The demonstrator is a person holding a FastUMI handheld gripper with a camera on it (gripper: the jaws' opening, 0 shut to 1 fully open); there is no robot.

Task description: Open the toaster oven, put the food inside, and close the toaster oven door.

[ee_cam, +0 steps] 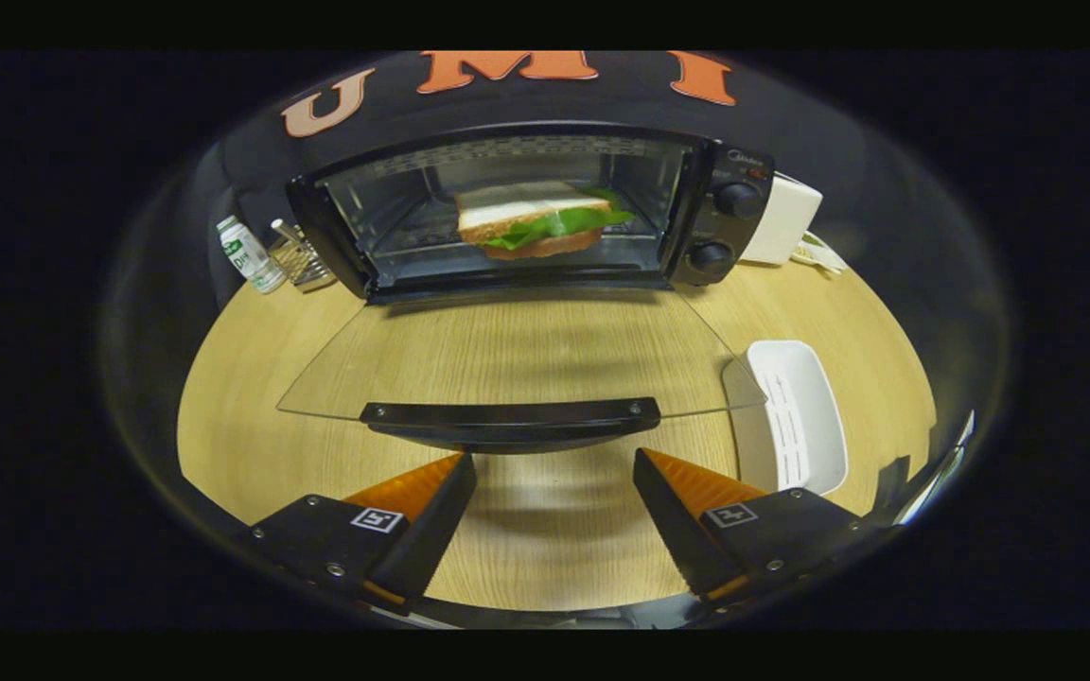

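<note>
Tongs (554, 463) spread wide, nothing between the fingers; I see bare wood-grain tabletop (545, 549) in the gap. Tips sit just short of the door handle (512, 413), one either side of its middle, not touching it.

Glass door (517, 355) of the toaster oven (531, 213) lies fully down, flat and level above the tabletop, handle at its near edge. Wood shows through the pane. Door's right corner overlaps the near-left rim of a white tray (810, 416), which rests on the tabletop to the right of the tongs.

Sandwich (536, 222) is inside the oven cavity, on the rack, about centred, lettuce hanging out on the right. Two knobs (725, 227) on the oven's right panel.

Left of the oven: a small white bottle (247, 253) with green label and a wire rack (304, 260), both close to the oven's side. Right of it: a white box (789, 222) against the oven, cable trailing beside it.

Open tabletop on both sides of the door and under the tongs; tabletop edge curves round close behind the fingers. Black cloth wall stands behind the oven.
</note>
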